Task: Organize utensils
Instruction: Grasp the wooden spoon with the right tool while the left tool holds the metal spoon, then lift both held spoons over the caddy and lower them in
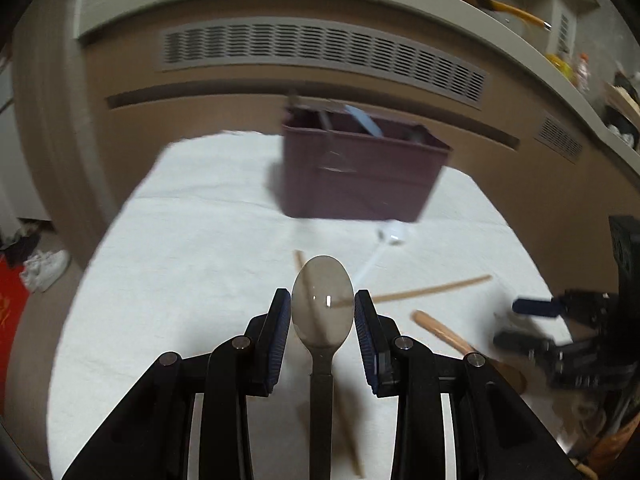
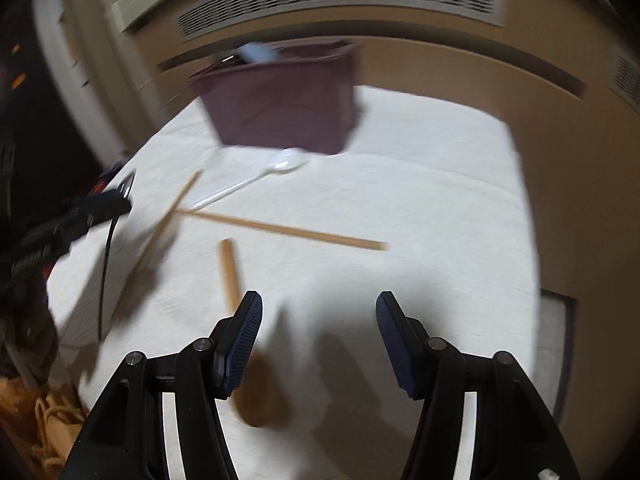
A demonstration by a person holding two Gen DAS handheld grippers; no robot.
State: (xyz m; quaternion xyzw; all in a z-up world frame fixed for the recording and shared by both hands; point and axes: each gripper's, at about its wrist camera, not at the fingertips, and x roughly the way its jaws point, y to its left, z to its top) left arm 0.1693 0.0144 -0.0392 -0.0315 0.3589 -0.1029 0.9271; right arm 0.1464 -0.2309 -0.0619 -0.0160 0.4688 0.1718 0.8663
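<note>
While our left gripper carries a metal spoon, bowl between the fingertips, handle running back between the fingers, whether the pads press it we cannot tell, our right gripper stands apart and empty, wooden spoon by its left finger, bin beyond.

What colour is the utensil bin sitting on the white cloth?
The utensil bin is dark maroon, a purplish brown. It shows best in the left wrist view.
</note>
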